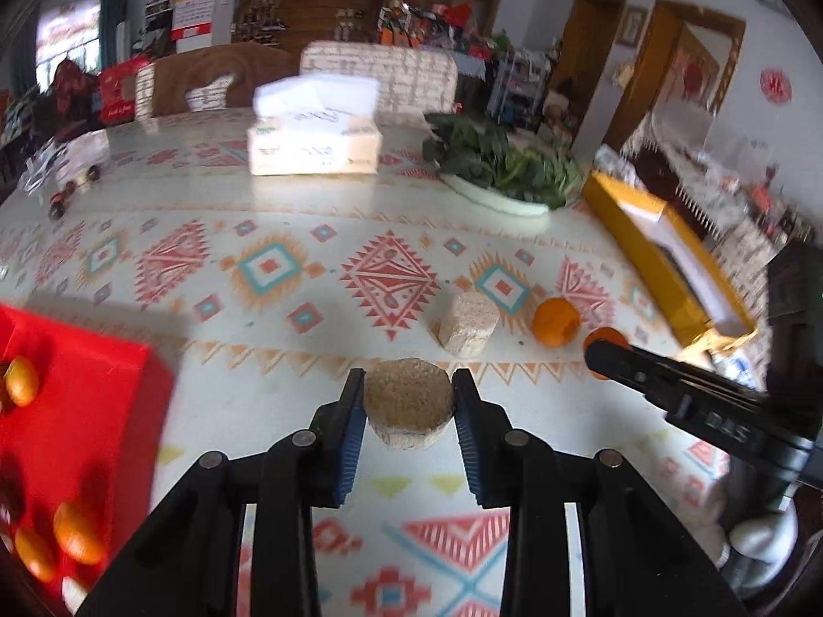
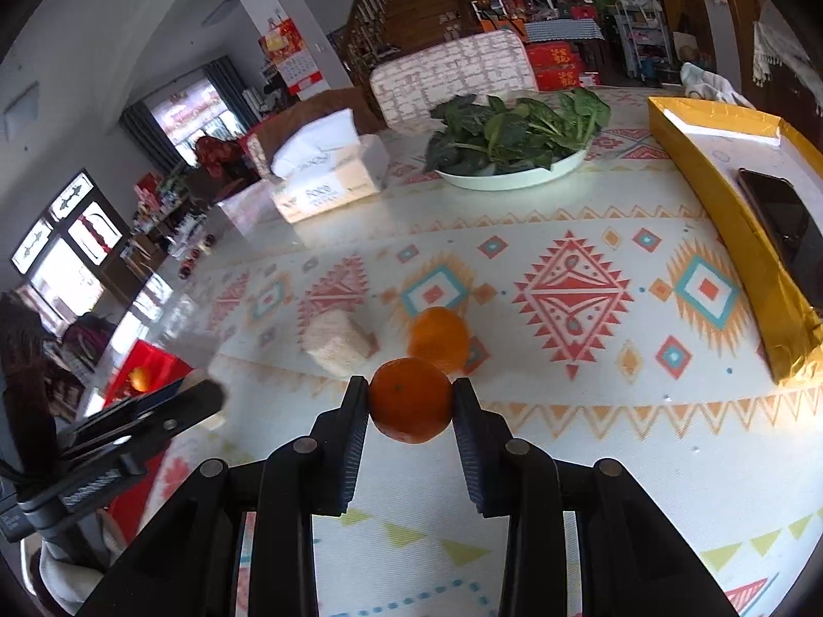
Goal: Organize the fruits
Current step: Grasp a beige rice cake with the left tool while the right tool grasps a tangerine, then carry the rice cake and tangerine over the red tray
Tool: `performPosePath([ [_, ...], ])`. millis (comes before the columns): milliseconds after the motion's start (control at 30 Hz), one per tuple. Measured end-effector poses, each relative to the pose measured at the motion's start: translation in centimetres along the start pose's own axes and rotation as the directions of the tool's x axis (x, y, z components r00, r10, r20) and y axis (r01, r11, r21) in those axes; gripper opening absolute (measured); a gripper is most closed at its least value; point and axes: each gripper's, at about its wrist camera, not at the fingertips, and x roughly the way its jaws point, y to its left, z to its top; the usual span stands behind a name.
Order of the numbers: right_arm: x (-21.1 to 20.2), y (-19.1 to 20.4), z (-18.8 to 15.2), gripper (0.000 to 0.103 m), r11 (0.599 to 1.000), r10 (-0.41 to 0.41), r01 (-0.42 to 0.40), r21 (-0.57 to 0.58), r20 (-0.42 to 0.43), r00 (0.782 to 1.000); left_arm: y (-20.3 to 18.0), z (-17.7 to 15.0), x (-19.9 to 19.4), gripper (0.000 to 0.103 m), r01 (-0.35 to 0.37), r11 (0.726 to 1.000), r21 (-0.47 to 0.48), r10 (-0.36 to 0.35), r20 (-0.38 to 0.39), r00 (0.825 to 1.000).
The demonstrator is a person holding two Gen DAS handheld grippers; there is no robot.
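Note:
My left gripper (image 1: 409, 401) is shut on a round beige rice cake (image 1: 409, 409) held above the patterned tablecloth. A second rice cake (image 1: 468, 326) and an orange (image 1: 555, 321) lie further ahead. A red box (image 1: 77, 411) at the left holds several small oranges (image 1: 77, 532). My right gripper (image 2: 410, 401) is shut on an orange (image 2: 410, 400); it also shows in the left wrist view (image 1: 609, 344). Behind it lie another orange (image 2: 440, 339) and the rice cake (image 2: 339, 342). The red box (image 2: 139, 367) shows at the left.
A tissue box (image 1: 314, 133) and a white plate of leafy greens (image 2: 514, 175) stand at the back of the table. A gold box (image 2: 735, 221) with a dark phone (image 2: 782, 221) in it lies at the right. Small dark fruits (image 1: 64, 195) sit far left.

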Motion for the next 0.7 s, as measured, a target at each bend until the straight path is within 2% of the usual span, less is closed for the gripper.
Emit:
performPosePath([
  [167,-1.1,2.9,-0.9,0.036,0.998,0.069,-0.069,-0.015,0.011,0.998,3.9,-1.5,-5.3,0.032,0.005,0.994,-0.109,0.002,0.067,0.998],
  [267,-1.3,5.9,-1.7,0.036,0.992,0.121,-0.121,-0.039,-0.01,0.993,7.5,-2.7,-8.1,0.032,0.007,0.976,-0.216,0.018,0.113,0.993],
  [433,-1.1,12.4,-2.3,0.036,0.976,0.157,-0.162,-0.144,-0.047,0.986,13.0,-4.5,-11.1,0.032,-0.066,0.938,-0.34,0.126,0.156,0.98],
  [500,-0.8,14.7,-2.5,0.036,0.968,0.172,-0.181,-0.175,-0.064,0.983,14.7,-5.0,-12.0,0.032,-0.099,0.925,-0.366,0.169,0.166,0.971],
  [700,1.8,21.1,-3.8,0.036,0.94,0.191,-0.22,-0.262,-0.134,0.973,17.8,-6.4,-12.6,0.032,-0.156,0.901,-0.405,0.237,0.157,0.959],
])
